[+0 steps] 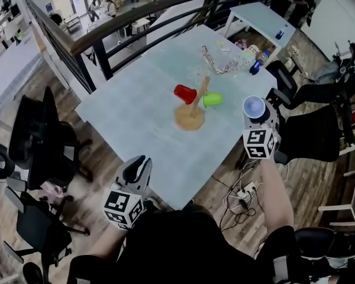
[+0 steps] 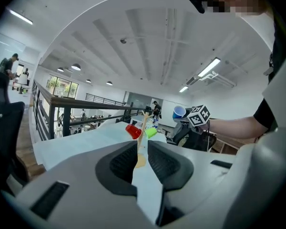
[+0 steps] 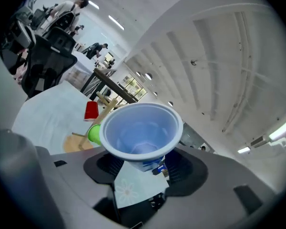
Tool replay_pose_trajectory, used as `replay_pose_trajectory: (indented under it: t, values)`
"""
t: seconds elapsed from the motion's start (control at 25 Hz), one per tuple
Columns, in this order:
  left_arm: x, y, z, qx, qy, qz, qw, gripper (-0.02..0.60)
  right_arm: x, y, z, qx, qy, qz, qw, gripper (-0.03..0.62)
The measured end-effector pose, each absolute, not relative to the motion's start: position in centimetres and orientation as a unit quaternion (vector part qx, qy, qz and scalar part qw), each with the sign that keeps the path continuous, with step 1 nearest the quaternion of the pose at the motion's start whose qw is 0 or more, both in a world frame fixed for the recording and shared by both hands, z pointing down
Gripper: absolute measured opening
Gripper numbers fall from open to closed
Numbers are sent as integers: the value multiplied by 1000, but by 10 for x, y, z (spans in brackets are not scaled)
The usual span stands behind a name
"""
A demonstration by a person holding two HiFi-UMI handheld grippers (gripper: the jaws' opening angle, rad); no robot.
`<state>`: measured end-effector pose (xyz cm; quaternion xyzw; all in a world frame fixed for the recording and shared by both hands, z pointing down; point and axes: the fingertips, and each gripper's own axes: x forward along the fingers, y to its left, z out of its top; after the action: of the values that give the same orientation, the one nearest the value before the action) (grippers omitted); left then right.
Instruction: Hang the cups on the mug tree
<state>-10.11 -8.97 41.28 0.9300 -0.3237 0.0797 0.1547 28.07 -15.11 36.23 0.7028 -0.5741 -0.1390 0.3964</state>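
Left claw hangs slightly parted, empty, by the tabletop edge. Right claw grips the blue cup, mouth up, well apart from the tree. Red cup and green cup already hang there; I judge only blue remains.

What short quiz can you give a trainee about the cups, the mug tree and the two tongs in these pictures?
1. Which thing do the right tongs grip? A. a white ceramic mug; B. a blue plastic cup; C. a clear glass jar.
2. True or false: the left tongs grip a cup.
3. Fill in: ___ cups hang on the wooden mug tree.
Key: 1 B. 2 false: their jaws stand slightly apart with nothing between them. 3 two: a red plastic cup and a green plastic cup.
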Motion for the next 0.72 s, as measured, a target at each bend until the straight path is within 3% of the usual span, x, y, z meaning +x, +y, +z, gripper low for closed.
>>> replay_pose_trajectory:
  t: [0.32, 0.72]
  values:
    - [-136, -99, 423, 914, -361, 81, 168, 74, 284, -200, 333, 680, -546, -203, 446, 287]
    - [-122, -91, 418, 878, -436, 103, 169, 74, 290, -280, 333, 602, -537, -314, 501, 287]
